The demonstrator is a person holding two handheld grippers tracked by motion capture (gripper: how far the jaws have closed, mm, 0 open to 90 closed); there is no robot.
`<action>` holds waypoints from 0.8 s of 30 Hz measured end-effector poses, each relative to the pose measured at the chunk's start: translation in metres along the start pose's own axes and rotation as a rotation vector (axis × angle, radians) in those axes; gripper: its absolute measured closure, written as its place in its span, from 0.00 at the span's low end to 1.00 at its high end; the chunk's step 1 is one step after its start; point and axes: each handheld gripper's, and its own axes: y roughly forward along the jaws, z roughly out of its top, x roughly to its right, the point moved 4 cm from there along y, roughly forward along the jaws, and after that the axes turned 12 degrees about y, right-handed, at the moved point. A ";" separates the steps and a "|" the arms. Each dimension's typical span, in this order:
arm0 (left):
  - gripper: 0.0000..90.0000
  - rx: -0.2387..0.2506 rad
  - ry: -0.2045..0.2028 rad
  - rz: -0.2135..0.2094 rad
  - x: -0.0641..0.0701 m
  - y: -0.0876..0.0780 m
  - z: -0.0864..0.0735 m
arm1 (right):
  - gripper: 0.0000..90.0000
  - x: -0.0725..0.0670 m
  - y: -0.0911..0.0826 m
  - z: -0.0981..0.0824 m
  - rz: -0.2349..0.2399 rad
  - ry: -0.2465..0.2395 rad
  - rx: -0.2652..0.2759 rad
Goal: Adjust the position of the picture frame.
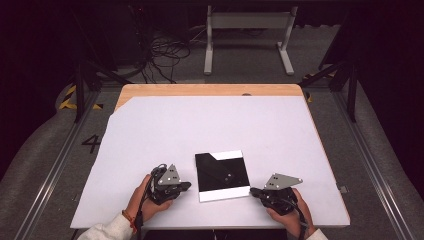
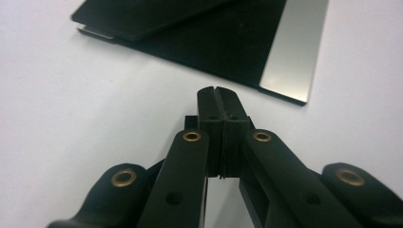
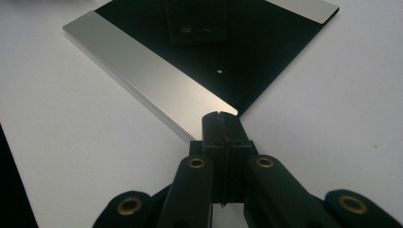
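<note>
High view: white tabletop with a strip of bare wood along its far edge. One flat square black panel lies near the tabletop's near edge, roughly centred between the two hands. The panel has a pale silvery band along its near side and another at its far right corner; a smaller dark piece lies on top of it.

Left hand-held gripper: held in the person's left hand, just left of the panel, pointing right toward it. In the left gripper view its jaws are pressed together, pads meeting with only a hairline seam between them, and nothing is pinched. The tip hovers over bare tabletop, close to the panel's edge but apart from it.

Right hand-held gripper: held in the person's right hand, just right of the panel's near right corner, pointing left. In the right gripper view its jaws are also pressed together and carry nothing. The tip sits right at the corner where the silvery band ends; whether it actually touches that corner cannot be told from this angle.

Both grippers carry a grey three-cornered plate on top. Beyond the tabletop, the floor holds loose cables and a white metal frame.
</note>
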 end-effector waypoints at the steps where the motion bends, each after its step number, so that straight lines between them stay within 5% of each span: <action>1: 1.00 0.000 0.000 0.000 0.000 0.000 0.000 | 1.00 -0.001 0.001 0.000 0.000 -0.004 0.003; 7: 1.00 -0.018 0.029 -0.006 0.005 0.008 0.002 | 1.00 -0.008 0.004 0.001 0.005 -0.022 0.001; 24: 1.00 -0.011 0.034 -0.002 0.003 0.012 0.005 | 1.00 -0.014 0.009 0.004 0.017 -0.034 -0.006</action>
